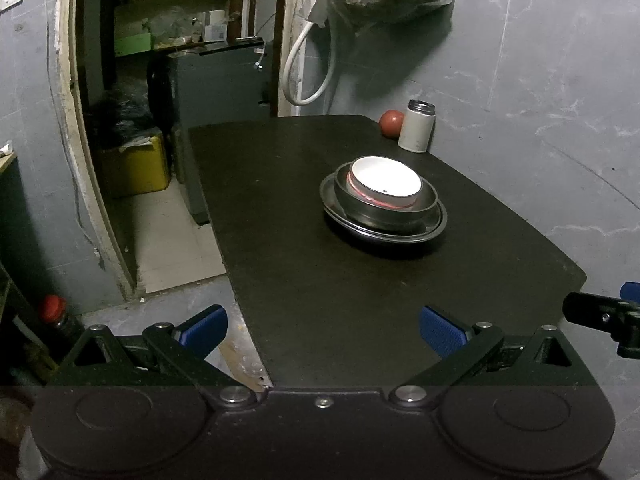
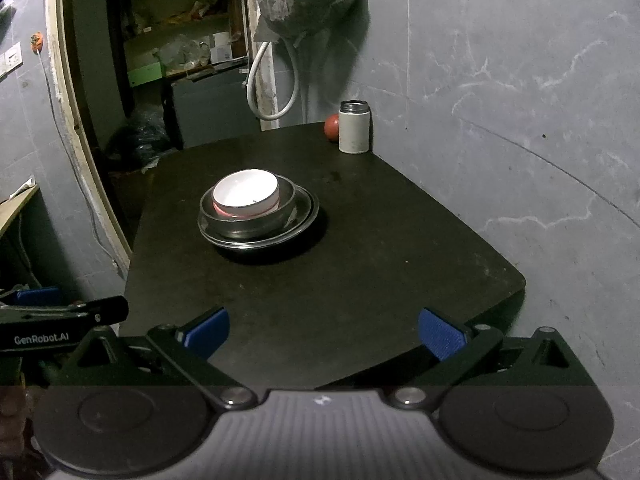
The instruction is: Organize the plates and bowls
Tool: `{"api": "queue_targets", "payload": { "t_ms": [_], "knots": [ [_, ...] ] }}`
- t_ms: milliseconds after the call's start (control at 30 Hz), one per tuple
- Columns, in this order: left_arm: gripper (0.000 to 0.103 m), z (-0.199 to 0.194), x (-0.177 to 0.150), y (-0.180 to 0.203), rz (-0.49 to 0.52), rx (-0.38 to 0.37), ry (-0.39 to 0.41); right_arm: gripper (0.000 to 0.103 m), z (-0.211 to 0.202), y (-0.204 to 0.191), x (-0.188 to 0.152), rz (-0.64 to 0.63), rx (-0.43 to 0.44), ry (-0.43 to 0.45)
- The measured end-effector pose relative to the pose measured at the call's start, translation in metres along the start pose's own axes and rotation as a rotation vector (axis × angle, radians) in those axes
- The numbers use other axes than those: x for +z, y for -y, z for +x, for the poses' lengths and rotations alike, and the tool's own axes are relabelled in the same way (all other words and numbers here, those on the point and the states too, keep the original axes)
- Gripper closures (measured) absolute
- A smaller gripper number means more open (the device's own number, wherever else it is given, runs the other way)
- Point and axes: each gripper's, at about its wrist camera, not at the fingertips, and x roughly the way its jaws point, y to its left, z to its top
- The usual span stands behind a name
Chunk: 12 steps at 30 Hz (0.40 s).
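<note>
A stack stands on the black table [image 1: 320, 280]: a white bowl [image 1: 386, 179] sits inside a steel bowl [image 1: 384, 210], which rests on a steel plate [image 1: 434, 224]. The right wrist view shows the same white bowl [image 2: 245, 193], steel bowl [image 2: 244, 224] and plate [image 2: 306, 216] left of centre. My left gripper [image 1: 323, 330] is open near the table's front edge, well short of the stack, nothing between its blue pads. My right gripper [image 2: 323, 330] is open too, empty, at the front edge.
A white cylindrical container [image 1: 417, 126] and a red ball [image 1: 391, 123] stand at the table's far right corner by the grey wall. A doorway [image 1: 160, 120] with shelves, a yellow bin [image 1: 134, 166] and a white hose [image 1: 304, 64] lies beyond the left side.
</note>
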Motion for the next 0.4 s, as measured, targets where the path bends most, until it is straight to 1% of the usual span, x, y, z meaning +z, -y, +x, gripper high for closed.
{"api": "queue_targets", "payload": {
  "t_ms": [400],
  "knots": [
    [0.001, 0.0018, -0.0002, 0.0002, 0.011, 0.007, -0.004, 0.0, 0.0025, -0.0002, -0.0005, 0.0, 0.003, -0.003]
  ]
}}
